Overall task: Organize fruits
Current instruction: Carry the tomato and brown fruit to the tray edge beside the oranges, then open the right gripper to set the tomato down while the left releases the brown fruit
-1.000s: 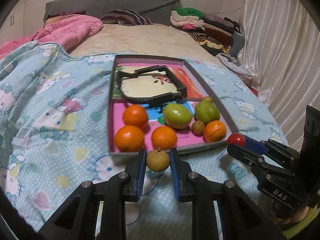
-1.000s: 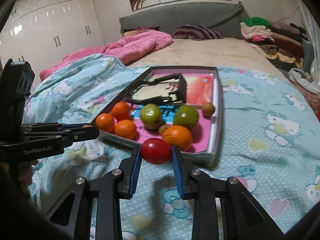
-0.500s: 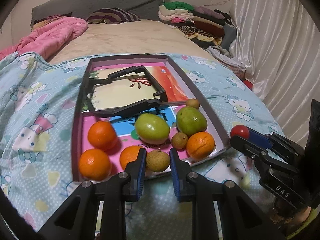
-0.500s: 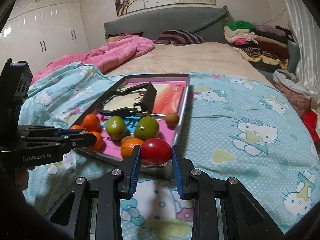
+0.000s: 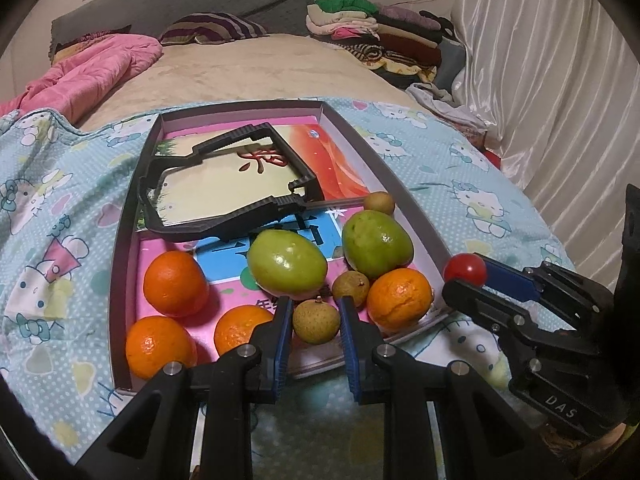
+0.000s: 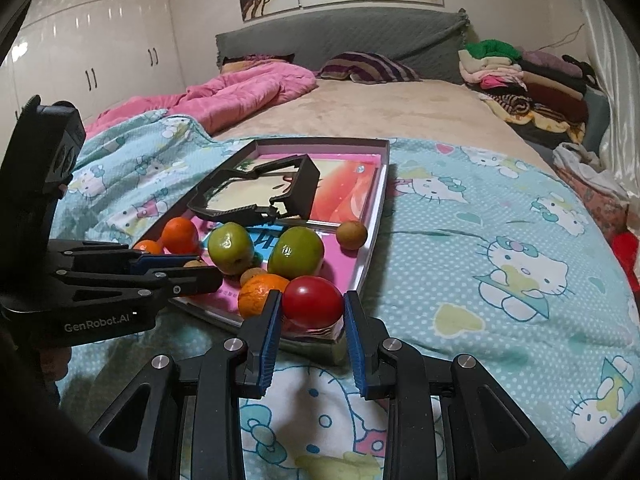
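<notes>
- Over the last second both grippers carried their fruit in over the tray (image 5: 416, 204)'s near edge.
- Left gripper (image 5: 316, 322) grips a brown longan (image 5: 316, 321), now among 4 oranges.
- Right gripper (image 6: 310, 306) clamps the red tomato (image 6: 313, 301) at the near right corner.
- Likely next: releasing both.

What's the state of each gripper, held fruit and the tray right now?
left gripper: shut on the longan, above the tray's near edge.
longan: held between the pads.
right gripper: shut on the tomato, at the tray's near right corner.
tomato: held, not yet released.
tray: open box, fruit at the near end, black frame at the far end.
</notes>
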